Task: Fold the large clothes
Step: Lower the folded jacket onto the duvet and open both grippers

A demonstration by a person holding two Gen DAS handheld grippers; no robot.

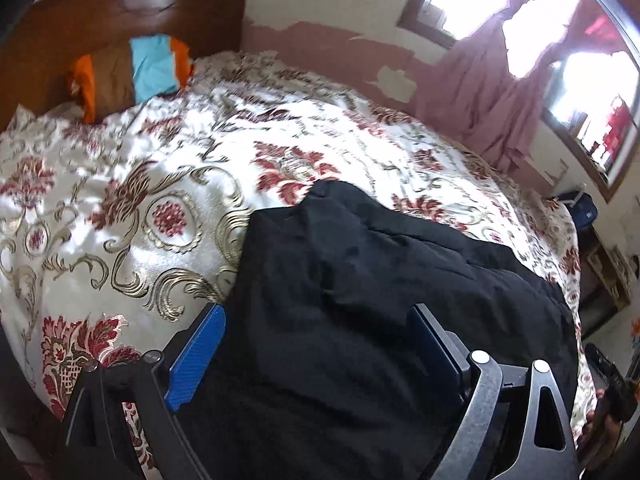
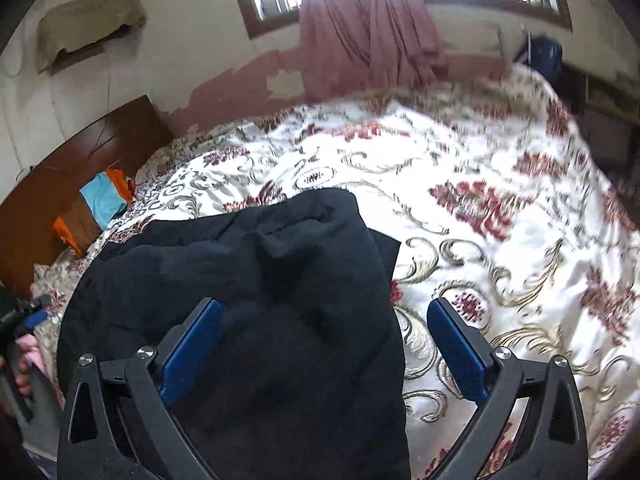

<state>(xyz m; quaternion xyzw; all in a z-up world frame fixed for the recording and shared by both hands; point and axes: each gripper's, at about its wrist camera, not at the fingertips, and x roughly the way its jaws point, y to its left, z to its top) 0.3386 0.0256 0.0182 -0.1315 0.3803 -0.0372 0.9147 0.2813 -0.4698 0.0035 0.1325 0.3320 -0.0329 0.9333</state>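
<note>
Showing a black garment (image 1: 360,280) lying in a rumpled, partly doubled heap on the near side of a bed (image 1: 120,208), with both tongs spread wide and pinching nothing. The left tongs (image 1: 316,340) straddle the cloth, blue pads clear of it on either side; the right tongs (image 2: 324,344) hang over its right edge, one pad above dark fabric, the other above the bedspread. Risks, as judged: the top layer looks loosely mounded, so it may slump or slide open once let alone, and a low pass of either pad could drag a fold askew. The bedspread's glossy, satin-like face offers little friction, which would favour such slipping. The garment appears matte, soft and thick, with rounded creases and one squared corner at the right. The bedspread is cream with raised gold scrolls and red floral motifs.
</note>
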